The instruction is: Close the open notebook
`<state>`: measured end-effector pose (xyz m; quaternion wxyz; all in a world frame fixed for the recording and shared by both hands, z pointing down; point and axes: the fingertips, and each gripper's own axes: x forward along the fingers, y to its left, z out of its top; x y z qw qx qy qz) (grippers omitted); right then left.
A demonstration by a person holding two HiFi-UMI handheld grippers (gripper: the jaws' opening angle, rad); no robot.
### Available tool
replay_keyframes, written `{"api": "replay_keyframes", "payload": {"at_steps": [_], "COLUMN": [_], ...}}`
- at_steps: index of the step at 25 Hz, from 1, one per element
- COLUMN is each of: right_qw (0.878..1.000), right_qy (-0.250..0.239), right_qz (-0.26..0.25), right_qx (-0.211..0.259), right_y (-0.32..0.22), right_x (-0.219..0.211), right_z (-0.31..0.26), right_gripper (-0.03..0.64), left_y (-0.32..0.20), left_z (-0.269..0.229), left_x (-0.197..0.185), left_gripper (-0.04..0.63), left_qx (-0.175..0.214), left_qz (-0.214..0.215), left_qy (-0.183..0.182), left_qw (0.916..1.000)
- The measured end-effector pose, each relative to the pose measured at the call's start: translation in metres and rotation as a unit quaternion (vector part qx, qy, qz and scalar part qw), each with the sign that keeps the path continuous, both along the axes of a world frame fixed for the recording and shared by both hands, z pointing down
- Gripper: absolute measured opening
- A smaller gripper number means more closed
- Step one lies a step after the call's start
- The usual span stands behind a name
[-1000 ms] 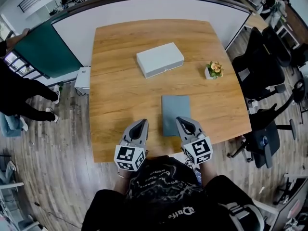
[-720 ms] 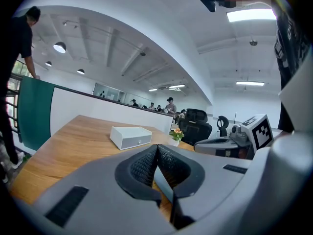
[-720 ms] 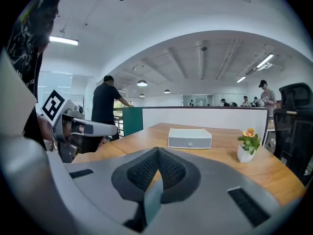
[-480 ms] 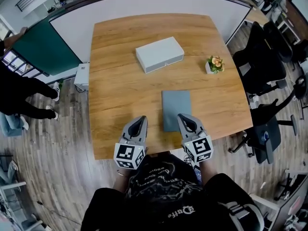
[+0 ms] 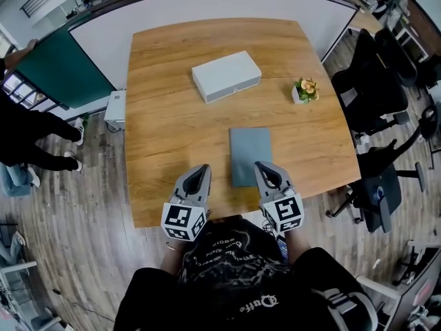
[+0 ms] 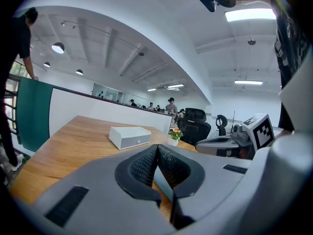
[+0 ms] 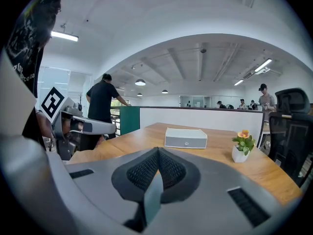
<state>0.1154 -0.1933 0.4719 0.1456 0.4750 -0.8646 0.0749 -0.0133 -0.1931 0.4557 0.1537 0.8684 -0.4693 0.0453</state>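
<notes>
Standing at the far left, at 9 o'clock of the head view, is one person in dark clothes (image 5: 38, 140), beside one teal panel (image 5: 58, 67). One wooden table (image 5: 165, 116) fills the middle.

At its 6 o'clock edge hovers the left gripper (image 5: 200, 170), pointing toward 12 o'clock. In the left gripper view its claw (image 6: 157, 148) is pinched together, the ribbed pads meeting, with nothing gripped.

One white box (image 5: 226, 76) lies past the table's centre, at about 11 o'clock from the notebook and well apart from it.

The single notebook (image 5: 250, 154) lies flat, showing one plain grey-blue cover, toward 5 o'clock of the table's centre and near the 6 o'clock edge. Its long axis runs from 6 to 12 o'clock, almost square to that edge. I cannot tell which long side carries the spine.

The right gripper (image 5: 261, 167) sits at the notebook's 5 o'clock corner, also pointing toward 12 o'clock; whether it touches the cover cannot be told. In the right gripper view its claw (image 7: 158, 151) is likewise closed tight on nothing. So there are two grippers, one on either side of the notebook's near end.

One small potted plant (image 5: 304, 90) stands at 1 o'clock from the notebook. Several black office chairs (image 5: 372, 81) crowd the 3 o'clock side.
</notes>
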Motion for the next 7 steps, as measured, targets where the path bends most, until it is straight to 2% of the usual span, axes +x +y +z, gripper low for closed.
{"api": "replay_keyframes", "payload": {"at_steps": [7], "right_qw": [1.000], "right_qy": [-0.001], "right_qz": [-0.002], "right_qx": [0.006], "right_y": [0.0019], "right_x": [-0.0002], "right_z": [-0.0017], "right_gripper": [0.005], "left_y": [0.0005], "left_z": [0.0028], "left_x": [-0.0001], "left_gripper": [0.021], "left_qx": [-0.007], "left_qz": [-0.007], "left_qy": [0.010], "left_qw": [0.9999]}}
